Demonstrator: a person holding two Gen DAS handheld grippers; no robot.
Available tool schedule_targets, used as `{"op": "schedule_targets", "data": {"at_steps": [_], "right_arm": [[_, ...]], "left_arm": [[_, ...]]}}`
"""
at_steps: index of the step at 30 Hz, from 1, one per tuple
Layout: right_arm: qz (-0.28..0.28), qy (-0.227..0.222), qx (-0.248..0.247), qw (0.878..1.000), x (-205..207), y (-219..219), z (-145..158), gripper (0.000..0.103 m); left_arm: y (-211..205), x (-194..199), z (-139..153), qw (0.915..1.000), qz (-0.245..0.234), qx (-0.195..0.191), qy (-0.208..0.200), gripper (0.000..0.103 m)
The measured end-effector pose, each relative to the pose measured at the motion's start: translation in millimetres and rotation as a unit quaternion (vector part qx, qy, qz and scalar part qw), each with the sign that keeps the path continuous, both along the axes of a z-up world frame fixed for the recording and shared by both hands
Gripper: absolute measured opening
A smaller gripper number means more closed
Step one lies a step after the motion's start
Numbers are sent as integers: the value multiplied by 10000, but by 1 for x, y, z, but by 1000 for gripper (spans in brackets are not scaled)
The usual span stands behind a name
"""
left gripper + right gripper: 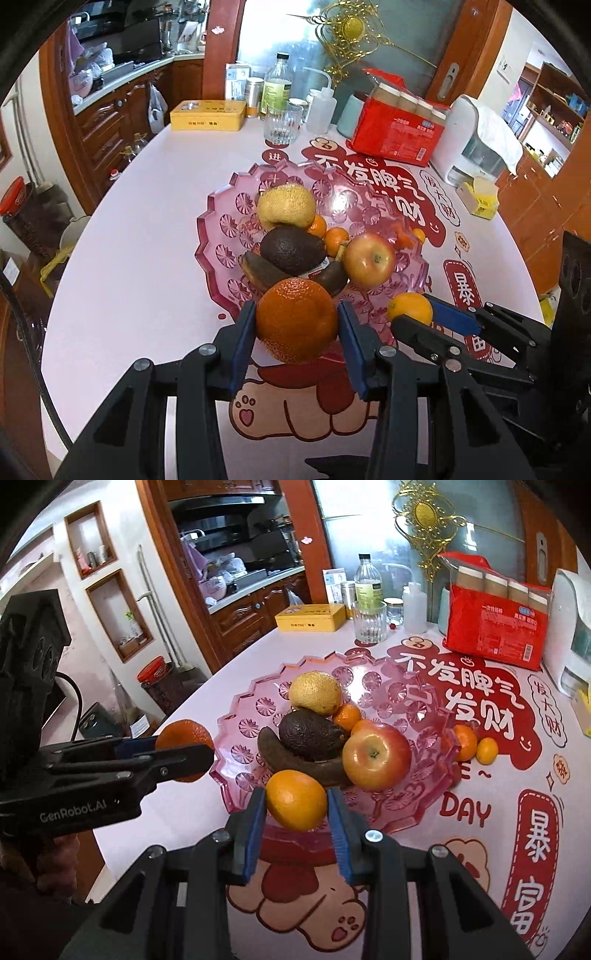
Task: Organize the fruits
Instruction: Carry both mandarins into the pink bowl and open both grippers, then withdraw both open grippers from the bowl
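My left gripper (297,321) is shut on a large orange (297,319), held at the near rim of the pink glass fruit plate (218,236). My right gripper (296,805) is shut on a smaller orange (295,799), just right of the left one at the plate's near edge (236,794). The plate holds a yellow pear (314,692), a dark avocado (310,734), a brown banana (284,762), a red apple (375,755) and small tangerines (347,716). Two tangerines (476,746) lie on the table right of the plate. The left gripper shows in the right wrist view (184,755).
At the table's back stand a yellow tin (310,617), a drinking glass (369,622), bottles (367,579), a red pack of cups (496,620) and a white appliance (570,635). A yellow box (478,197) lies at the right. The table's left edge drops toward kitchen cabinets.
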State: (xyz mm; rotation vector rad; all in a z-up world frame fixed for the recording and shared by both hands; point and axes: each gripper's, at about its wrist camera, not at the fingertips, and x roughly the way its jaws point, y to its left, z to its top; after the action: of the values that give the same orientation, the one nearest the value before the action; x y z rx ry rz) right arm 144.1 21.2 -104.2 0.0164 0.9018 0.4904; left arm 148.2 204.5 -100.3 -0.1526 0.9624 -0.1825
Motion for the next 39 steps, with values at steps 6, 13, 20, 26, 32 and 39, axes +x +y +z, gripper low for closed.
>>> {"op": "schedule_targets", "data": {"at_steps": [6, 13, 20, 26, 32, 39], "right_arm": [[-285, 156, -20, 9995, 2, 6, -14, 34], [-547, 297, -8, 9981, 5, 4, -23, 35], [-572, 326, 214, 9976, 3, -6, -20, 43], [-496, 226, 288, 9981, -3, -20, -12, 46], [-353, 294, 292, 9985, -9, -46, -8, 46], [-103, 263, 256, 9993, -15, -86, 1, 46]], "left_arm": [[4, 5, -13, 9998, -121, -71, 136, 43], [3, 11, -18, 9995, -218, -143, 156, 43], [-2, 5, -10, 9998, -161, -133, 12, 57], [-12, -1, -3, 10000, 8, -85, 19, 70], [-39, -15, 7, 9999, 149, -43, 12, 78], [-82, -34, 18, 9994, 349, -61, -42, 80]]}}
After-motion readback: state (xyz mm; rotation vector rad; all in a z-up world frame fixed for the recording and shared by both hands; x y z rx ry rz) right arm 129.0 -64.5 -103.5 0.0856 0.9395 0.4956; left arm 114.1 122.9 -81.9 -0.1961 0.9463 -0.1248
